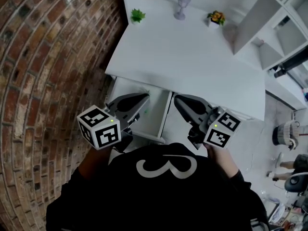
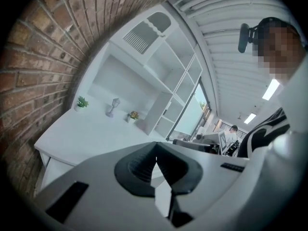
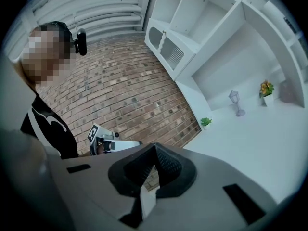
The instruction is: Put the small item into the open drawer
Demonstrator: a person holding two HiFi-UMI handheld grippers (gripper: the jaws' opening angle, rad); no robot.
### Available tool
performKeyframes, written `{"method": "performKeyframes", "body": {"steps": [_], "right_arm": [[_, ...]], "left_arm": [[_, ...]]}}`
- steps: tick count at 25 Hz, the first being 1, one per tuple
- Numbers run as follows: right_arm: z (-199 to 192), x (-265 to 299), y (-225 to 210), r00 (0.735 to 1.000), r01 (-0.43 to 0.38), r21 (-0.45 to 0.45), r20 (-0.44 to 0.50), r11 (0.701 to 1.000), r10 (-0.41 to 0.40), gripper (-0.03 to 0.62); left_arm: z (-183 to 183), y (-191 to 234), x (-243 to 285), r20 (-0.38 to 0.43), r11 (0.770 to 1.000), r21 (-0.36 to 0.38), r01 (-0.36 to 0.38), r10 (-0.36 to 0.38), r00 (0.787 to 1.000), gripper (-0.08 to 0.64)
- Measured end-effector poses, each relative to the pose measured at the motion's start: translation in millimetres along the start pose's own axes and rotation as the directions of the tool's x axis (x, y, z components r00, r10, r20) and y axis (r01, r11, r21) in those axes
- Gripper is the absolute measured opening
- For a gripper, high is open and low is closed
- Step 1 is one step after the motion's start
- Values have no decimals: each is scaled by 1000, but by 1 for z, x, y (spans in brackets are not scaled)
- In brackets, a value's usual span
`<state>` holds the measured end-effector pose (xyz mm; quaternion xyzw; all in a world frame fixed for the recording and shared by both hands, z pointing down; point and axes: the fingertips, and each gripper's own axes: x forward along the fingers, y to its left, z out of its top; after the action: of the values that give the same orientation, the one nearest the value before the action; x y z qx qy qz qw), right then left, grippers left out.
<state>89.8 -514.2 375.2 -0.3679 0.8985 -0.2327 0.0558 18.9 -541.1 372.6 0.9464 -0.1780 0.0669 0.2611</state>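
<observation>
Head view looks down on it all. Where is the drawer (image 1: 161,115)?

It is pulled out from under the near edge of the white tabletop (image 1: 192,66), right in front of the person. Its inside looks bare to me.

And the grippers?

Both hang just above the drawer. The left gripper (image 1: 144,97) is over its left part and the right gripper (image 1: 178,99) is just beside its right wall. In each gripper view the jaws are pressed together, with nothing between them.

So nothing is picked up. Where is the small item?

Three small things stand on the tabletop's far side, well apart from the drawer. There is a green plant (image 1: 137,16), a grey lantern figure (image 1: 181,7) and an orange flower pot (image 1: 216,18). I cannot tell which one is meant.

Which step is it, then?

The very start, I'd judge. The drawer is open already and the pick is not yet made.

What does the next move call for?

One pair of jaws has to open. That gripper reaches from the drawer across the tabletop and comes down around the item from above. All three look light and top-heavy, so a nudge could tip one over.
</observation>
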Motion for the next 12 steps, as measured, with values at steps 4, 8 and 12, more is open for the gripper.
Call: {"method": "performKeyframes", "body": {"steps": [4, 8, 12], "right_arm": [[-4, -3, 0, 1000, 5, 5, -6, 1000, -5, 9], [-8, -3, 2, 1000, 2, 6, -13, 1000, -2, 9], [-10, 0, 5, 1000, -15, -2, -23, 1000, 15, 9]], "left_arm": [[-4, -6, 1, 0, 1000, 3, 9, -9, 1000, 3], [-8, -8, 0, -1, 1000, -6, 10, -10, 1000, 3], [-11, -8, -1, 0, 1000, -10, 4, -4, 1000, 3]]}}
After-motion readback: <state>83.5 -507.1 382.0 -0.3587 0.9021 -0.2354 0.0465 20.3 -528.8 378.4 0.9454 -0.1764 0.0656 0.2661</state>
